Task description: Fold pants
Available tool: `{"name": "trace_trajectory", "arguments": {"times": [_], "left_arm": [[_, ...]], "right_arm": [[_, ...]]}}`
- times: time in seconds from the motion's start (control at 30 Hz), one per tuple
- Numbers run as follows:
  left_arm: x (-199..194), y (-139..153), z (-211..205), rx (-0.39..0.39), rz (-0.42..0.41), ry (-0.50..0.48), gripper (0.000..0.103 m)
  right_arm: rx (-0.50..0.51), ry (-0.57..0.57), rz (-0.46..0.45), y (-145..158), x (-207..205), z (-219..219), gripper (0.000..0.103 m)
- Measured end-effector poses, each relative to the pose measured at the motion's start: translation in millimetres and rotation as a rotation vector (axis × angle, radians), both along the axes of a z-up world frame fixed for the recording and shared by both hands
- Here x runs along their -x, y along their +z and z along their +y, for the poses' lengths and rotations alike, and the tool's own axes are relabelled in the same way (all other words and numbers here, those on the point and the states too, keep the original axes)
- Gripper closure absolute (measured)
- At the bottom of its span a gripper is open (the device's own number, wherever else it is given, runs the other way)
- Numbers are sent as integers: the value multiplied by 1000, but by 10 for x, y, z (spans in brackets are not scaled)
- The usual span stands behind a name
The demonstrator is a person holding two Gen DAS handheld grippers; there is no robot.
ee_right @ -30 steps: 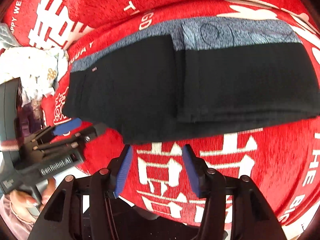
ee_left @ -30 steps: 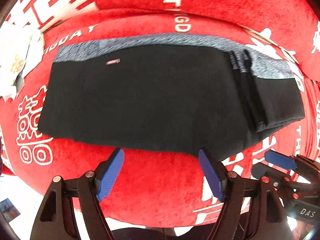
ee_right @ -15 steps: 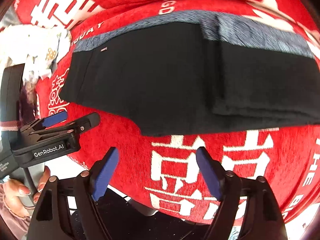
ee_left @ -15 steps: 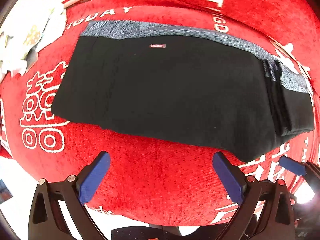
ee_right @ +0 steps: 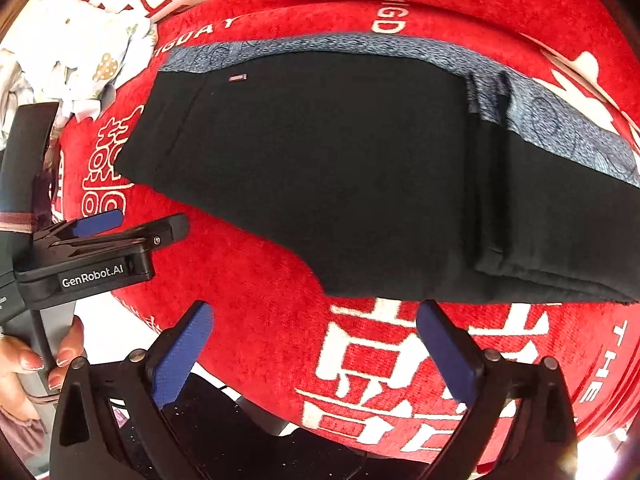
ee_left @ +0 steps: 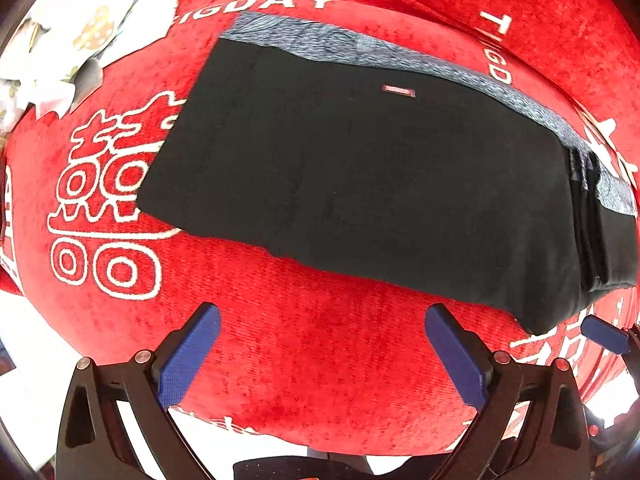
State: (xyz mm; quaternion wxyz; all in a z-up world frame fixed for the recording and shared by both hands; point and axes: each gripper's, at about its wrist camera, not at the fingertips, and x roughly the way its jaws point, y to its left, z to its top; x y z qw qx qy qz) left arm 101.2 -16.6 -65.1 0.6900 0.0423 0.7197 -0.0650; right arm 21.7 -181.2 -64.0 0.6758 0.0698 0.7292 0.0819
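The black pants (ee_left: 360, 176) with a grey waistband lie folded flat on the red cloth (ee_left: 320, 360), with a thicker folded stack at their right end (ee_right: 560, 220). My left gripper (ee_left: 322, 340) is open and empty, hovering just in front of the pants' near edge. My right gripper (ee_right: 312, 336) is open and empty, also in front of the near edge. The pants fill the middle of the right wrist view (ee_right: 320, 168). The left gripper shows from the side at the left of that view (ee_right: 120, 232), held by a hand.
The red cloth (ee_right: 400, 360) carries white printed characters and letters. A crumpled white patterned cloth (ee_left: 80, 32) lies at the far left; it also shows in the right wrist view (ee_right: 72, 56). The surface's near edge runs just under both grippers.
Both grippers have opened wider and drawn back from the pants' near edge. The left gripper has shifted left, so the pants sit further right in its view.
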Motion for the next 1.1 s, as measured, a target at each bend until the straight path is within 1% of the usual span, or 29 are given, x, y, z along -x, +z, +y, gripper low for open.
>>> {"name": "trace_trajectory", "arguments": {"times": [0.27,0.37,0.4,0.43,0.47,0.53,0.67,0.77,0.83,0.93,1.03,1.1], "left_arm": [[-87,-33,253,1,7,34,1],[-139,-70,408,30,24,70,1],[-157,-116,350,38,29,84,1],[-173,-130,397,48,33,100,1],[-204,-141,447,63,36,120,1],[-270,-152,577,119,39,165,1],[-370,-136,740,275,42,225,1],[-432,-148,826,333,40,249,1],[-468,-151,851,356,36,269,1],[-541,-165,954,332,28,300,1],[-548,-179,1072,346,19,338,1],[-526,-180,1122,356,22,346,1]], "right_arm": [[1,-6,7,-47,-157,189,2],[4,-9,3,-52,-182,203,2],[7,-11,3,-55,-188,196,2],[11,-14,4,-61,-191,178,2],[19,-22,8,-72,-194,151,2],[34,-39,15,-88,-198,92,2],[63,-73,19,-109,-210,-35,2],[70,-89,22,-143,-229,-81,2],[75,-93,20,-172,-245,-87,2],[87,-95,9,-206,-277,-83,2],[112,-91,-22,-227,-329,-53,2],[117,-87,-21,-286,-356,-35,1]]}}
